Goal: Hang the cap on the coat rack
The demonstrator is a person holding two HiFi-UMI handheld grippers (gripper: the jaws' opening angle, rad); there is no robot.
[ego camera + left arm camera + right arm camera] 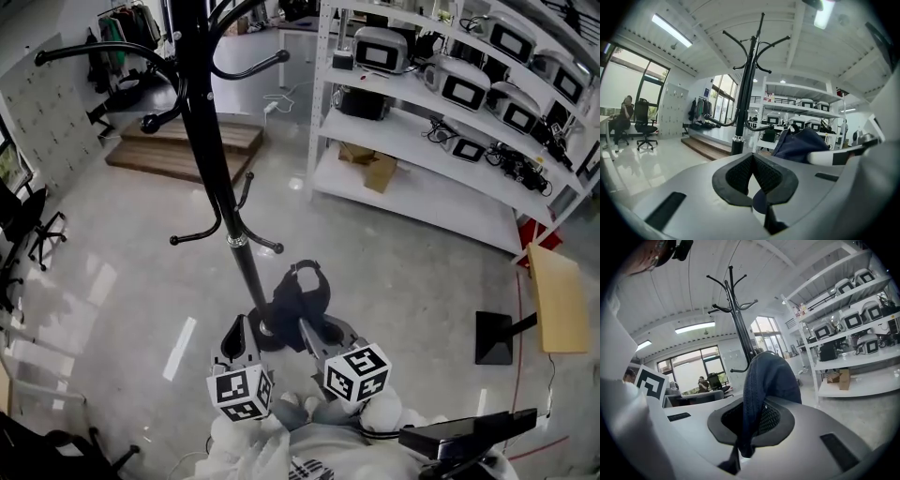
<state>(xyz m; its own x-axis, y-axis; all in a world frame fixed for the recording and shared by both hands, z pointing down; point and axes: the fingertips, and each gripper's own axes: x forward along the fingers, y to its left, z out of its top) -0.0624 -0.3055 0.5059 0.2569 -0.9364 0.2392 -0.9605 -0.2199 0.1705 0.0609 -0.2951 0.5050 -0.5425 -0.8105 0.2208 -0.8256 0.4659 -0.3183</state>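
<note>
Cap [768,376], dark blue cloth, held low in front of the person, at about 6 o'clock from the centre of the head view and just beside the foot of the coat rack [211,141]. The right gripper [307,328] has its fingers pressed narrow on a fold of the cap's fabric. The rest of the cloth rises over the fingers towards 12 o'clock in the right gripper view and droops in a limp dome. The left gripper [752,159] sits just beside it at 9 o'clock, its fingers together with nothing between them. To judge by the drape, the cap is light and soft. The crown will buckle rather than keep its shape, and thin cloth could creep out of a shallow pinch, so a deep bite on a seam or doubled edge looks safer. An open loop, probably the back strap, shows at 12 o'clock of the cap in the head view and looks suited to slipping over a hook. The rack's lower hooks [272,247] lie towards 11 o'clock of the cap, well above it. Rigid curved metal should not snag much.
</note>
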